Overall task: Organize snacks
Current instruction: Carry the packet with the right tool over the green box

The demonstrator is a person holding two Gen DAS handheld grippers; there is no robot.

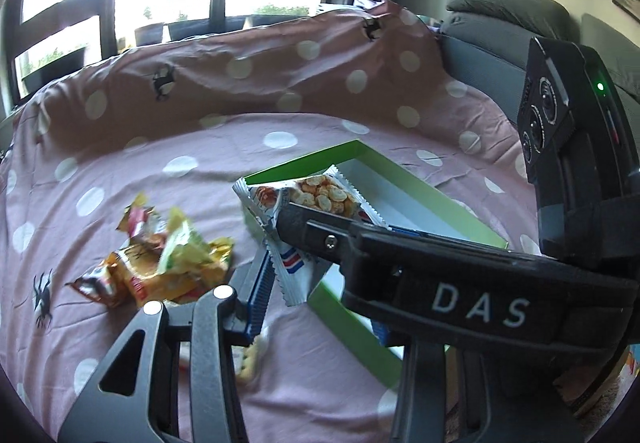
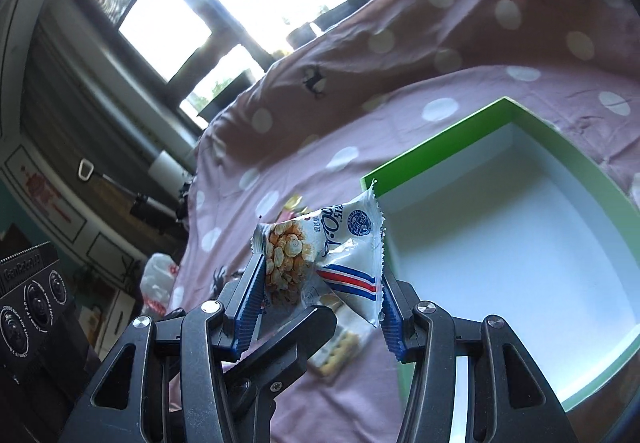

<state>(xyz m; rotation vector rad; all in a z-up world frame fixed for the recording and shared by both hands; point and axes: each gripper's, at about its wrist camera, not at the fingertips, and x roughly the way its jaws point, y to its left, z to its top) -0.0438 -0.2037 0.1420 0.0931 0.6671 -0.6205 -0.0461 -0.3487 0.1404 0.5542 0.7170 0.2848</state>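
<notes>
A white cracker packet (image 2: 320, 255) with a red and blue stripe hangs above the pink dotted cloth (image 2: 320, 131). My right gripper (image 2: 322, 275) is shut on it, with a blue pad on each side. In the left wrist view the same packet (image 1: 316, 195) lies against the blue pad (image 1: 260, 283) of my left gripper (image 1: 296, 267). That gripper's other finger is hidden behind the right gripper's finger (image 1: 316, 231), which crosses in front. The green box (image 2: 440, 139) with a white inside sits just right of the packet and holds nothing.
A heap of yellow and orange snack packets (image 1: 168, 263) lies on the cloth to the left. One clear cracker pack (image 2: 336, 351) rests beside the box's near corner. A grey sofa (image 1: 500, 27) stands at the back right, with windows behind. A white plastic bag (image 2: 158, 283) lies off the cloth's left edge.
</notes>
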